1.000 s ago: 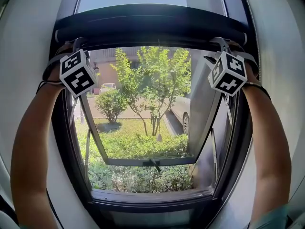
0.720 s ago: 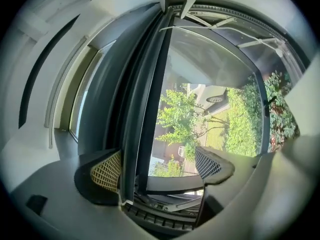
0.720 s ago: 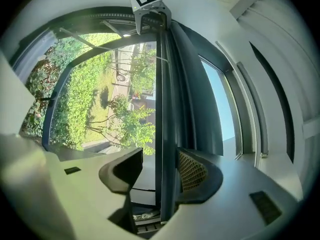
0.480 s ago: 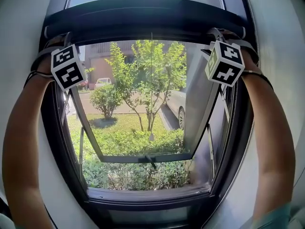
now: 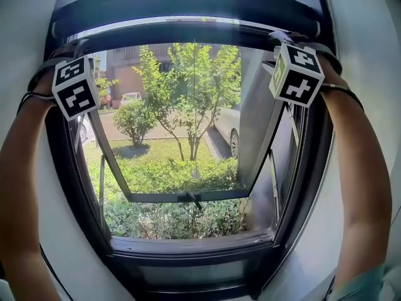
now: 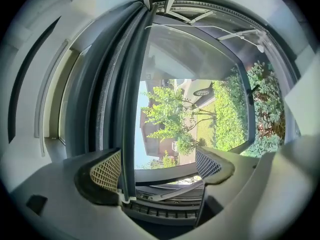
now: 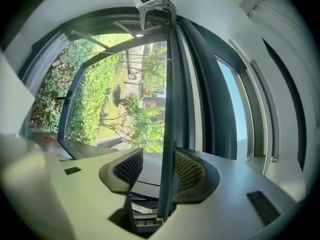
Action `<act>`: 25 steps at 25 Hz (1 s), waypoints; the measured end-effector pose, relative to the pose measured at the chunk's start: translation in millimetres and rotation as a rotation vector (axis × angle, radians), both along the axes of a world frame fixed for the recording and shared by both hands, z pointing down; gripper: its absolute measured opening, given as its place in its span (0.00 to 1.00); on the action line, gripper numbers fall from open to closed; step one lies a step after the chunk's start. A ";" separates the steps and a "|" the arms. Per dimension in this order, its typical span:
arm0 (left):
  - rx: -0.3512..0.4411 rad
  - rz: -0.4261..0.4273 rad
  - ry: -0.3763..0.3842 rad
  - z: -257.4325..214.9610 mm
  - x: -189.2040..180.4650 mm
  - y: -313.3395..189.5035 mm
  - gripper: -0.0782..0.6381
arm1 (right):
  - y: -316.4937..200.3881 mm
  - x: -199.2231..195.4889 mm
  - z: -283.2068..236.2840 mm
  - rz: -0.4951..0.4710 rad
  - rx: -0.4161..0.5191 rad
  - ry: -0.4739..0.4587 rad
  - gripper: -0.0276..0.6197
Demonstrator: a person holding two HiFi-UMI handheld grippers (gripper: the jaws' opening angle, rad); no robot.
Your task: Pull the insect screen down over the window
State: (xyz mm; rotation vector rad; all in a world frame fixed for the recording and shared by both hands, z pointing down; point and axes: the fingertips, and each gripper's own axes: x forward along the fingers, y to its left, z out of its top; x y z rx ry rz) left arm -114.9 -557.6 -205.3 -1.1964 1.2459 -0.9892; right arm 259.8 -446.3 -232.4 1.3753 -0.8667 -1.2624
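Note:
The insect screen's dark pull bar (image 5: 182, 31) runs across the top of the window, just under the roller housing (image 5: 188, 5), with a thin bright strip between them. My left gripper (image 6: 157, 166) is at the bar's left end, jaws wide apart. The bar (image 6: 131, 114) lies between them against the left pad (image 6: 107, 171). My right gripper (image 7: 159, 168) is at the right end. There the bar (image 7: 169, 109) passes between the jaws against the right pad (image 7: 189, 170), with a gap on the other side. In the head view only the marker cubes (image 5: 75, 86) (image 5: 296, 73) show.
The glass sash (image 5: 182, 196) is tilted outward, open, with its handle at the bottom middle. A thin cord (image 5: 193, 105) hangs down the centre. The dark window frame and sill (image 5: 188, 243) close the bottom. Outside are a tree, hedges and a parked car.
The pull bar has come a little away from the roller housing, so a bright strip now shows between them. Both arms have stayed on the bar's ends.

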 end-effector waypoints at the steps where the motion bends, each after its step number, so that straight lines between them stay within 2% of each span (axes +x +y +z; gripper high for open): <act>1: -0.011 0.000 -0.007 6.2 -0.1 0.6 0.74 | 0.5 0.0 6.5 0.002 -0.018 -0.003 0.35; 8: -0.106 0.005 -0.039 65.4 -6.7 5.4 0.74 | 2.3 -4.7 61.8 -0.001 -0.143 -0.005 0.35; 25: -0.308 -0.010 -0.106 206.3 -14.9 27.8 0.74 | 14.1 -5.7 196.4 -0.013 -0.356 -0.009 0.34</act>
